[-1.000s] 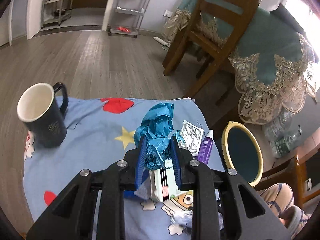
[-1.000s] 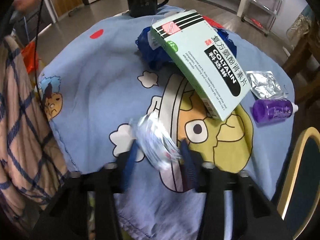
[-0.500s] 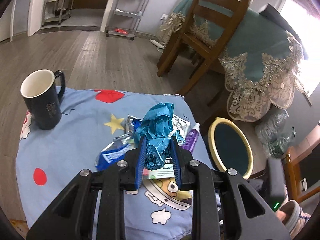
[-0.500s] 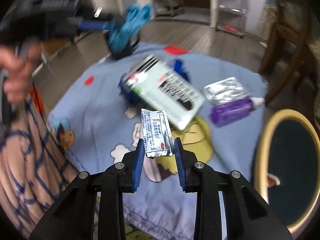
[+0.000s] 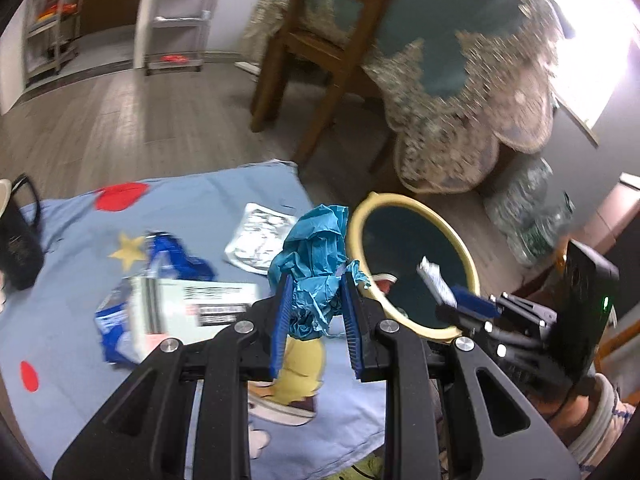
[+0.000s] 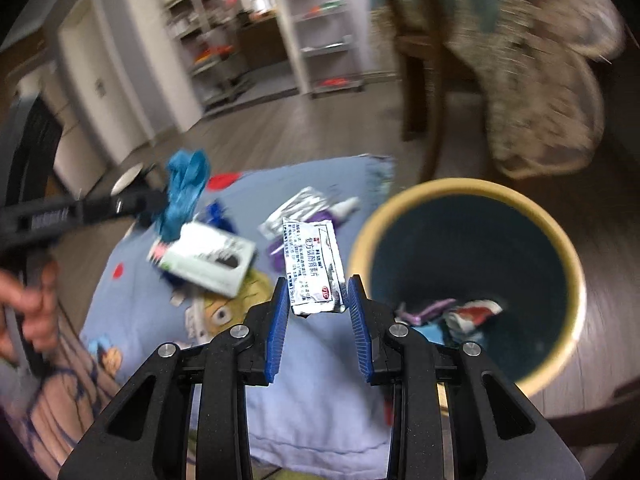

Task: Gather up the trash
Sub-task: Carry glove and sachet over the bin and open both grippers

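While my left gripper (image 5: 316,280) pinches the crumpled blue paper wad (image 5: 316,248), which sticks up past the fingertips beside the bin (image 5: 472,280), my right gripper (image 6: 316,284) clamps a foil sachet (image 6: 314,266) upright, long axis pointing away along the fingers, left of the bin's rim.

My blue-padded left gripper (image 5: 316,304) holds crumpled teal paper (image 5: 316,248); my right gripper (image 6: 318,300) holds a silver sachet (image 6: 314,264) with dark print. Below, a light-blue cartoon-print cloth (image 5: 200,208) with red dots and a yellow star; beside it, a yellow-rimmed, dark-teal bin (image 6: 572,280).
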